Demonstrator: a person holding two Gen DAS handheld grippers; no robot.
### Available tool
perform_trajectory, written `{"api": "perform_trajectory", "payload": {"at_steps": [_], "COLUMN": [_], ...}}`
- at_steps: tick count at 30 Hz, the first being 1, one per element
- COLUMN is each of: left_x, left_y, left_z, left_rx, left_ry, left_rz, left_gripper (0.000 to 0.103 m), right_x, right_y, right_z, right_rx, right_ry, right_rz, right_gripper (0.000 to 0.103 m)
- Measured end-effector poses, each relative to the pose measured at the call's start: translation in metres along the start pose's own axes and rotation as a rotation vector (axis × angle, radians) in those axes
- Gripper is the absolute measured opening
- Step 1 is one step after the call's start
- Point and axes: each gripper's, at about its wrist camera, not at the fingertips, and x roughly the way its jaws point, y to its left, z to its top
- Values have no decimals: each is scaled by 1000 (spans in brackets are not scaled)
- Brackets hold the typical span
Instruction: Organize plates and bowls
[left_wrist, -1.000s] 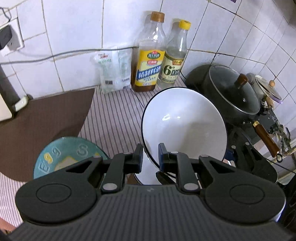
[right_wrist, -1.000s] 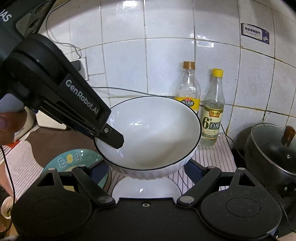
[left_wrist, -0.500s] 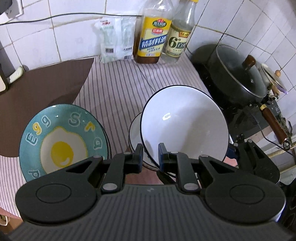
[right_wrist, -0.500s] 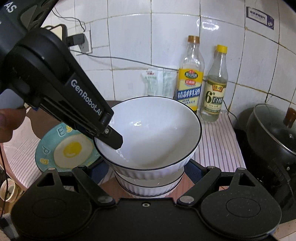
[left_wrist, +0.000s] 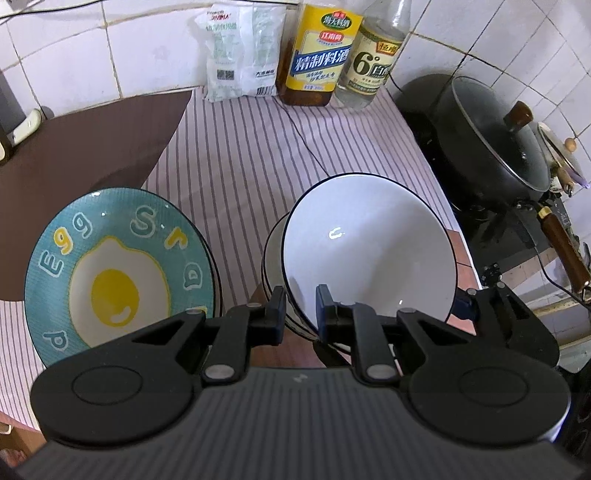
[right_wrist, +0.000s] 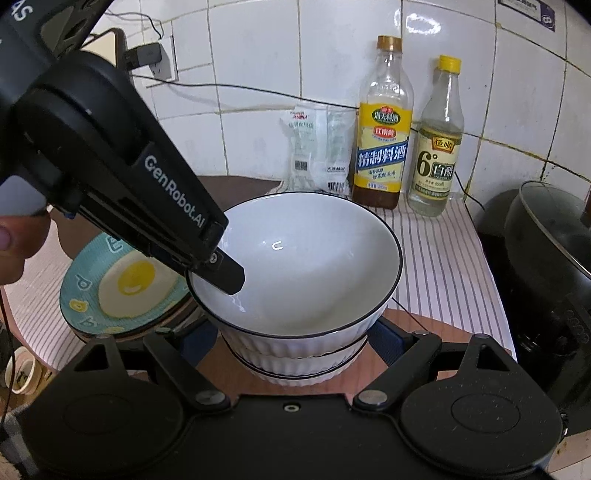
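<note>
The left gripper pinched the near-left rim of a white bowl, tilted over stacked bowls beside the egg plate. The right gripper stood open around the stack. An early release might chip rims or topple it.

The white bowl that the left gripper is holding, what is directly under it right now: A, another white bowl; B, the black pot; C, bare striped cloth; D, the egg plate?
A: the right wrist view shows the white bowl, pinched at its rim by the left gripper, sitting over another white bowl with the same ribbed wall.
</note>
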Motion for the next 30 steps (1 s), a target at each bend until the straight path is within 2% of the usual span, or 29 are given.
{"api": "perform_trajectory", "payload": {"at_steps": [11, 30], "left_x": [9, 16], "left_y": [3, 3], "left_z": [3, 1], "left_rx": [-19, -28], "left_ry": [17, 2], "left_rz": [8, 46], "left_gripper": [15, 17], "right_x": [5, 13], "right_y": [2, 8], "right_z": [3, 0], "right_rx": [-21, -46], "right_ry": [45, 43], "right_rz": [-16, -65], "right_gripper": [92, 97]}}
